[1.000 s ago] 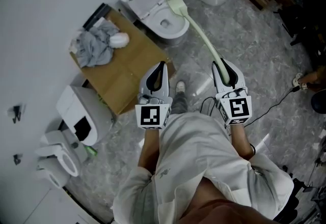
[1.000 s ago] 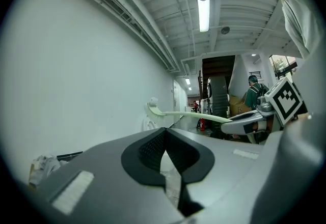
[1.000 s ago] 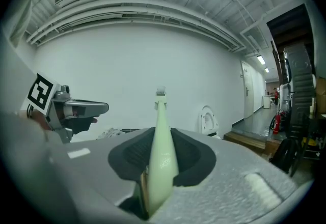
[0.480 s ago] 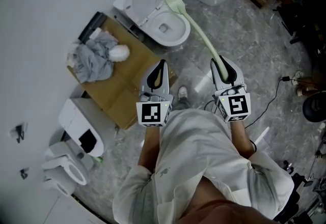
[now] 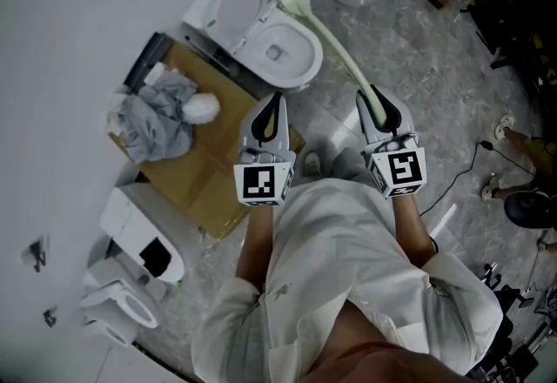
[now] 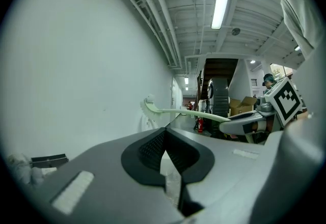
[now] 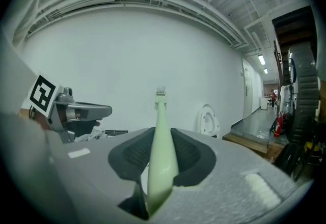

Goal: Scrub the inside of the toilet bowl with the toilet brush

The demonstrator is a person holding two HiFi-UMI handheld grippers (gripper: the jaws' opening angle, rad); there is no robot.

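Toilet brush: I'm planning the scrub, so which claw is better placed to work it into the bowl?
Right. The right claw is shut on the toilet brush, whose head is already up by the toilet bowl; the left claw is shut on nothing.

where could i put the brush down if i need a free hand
For the toilet brush: bare cardboard between the grey cloth and the left tongs, or open floor right of the toilet. Crowded: white toilet parts lower left.

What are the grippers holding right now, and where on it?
The right gripper holds the toilet brush by its handle end; the left gripper holds nothing.
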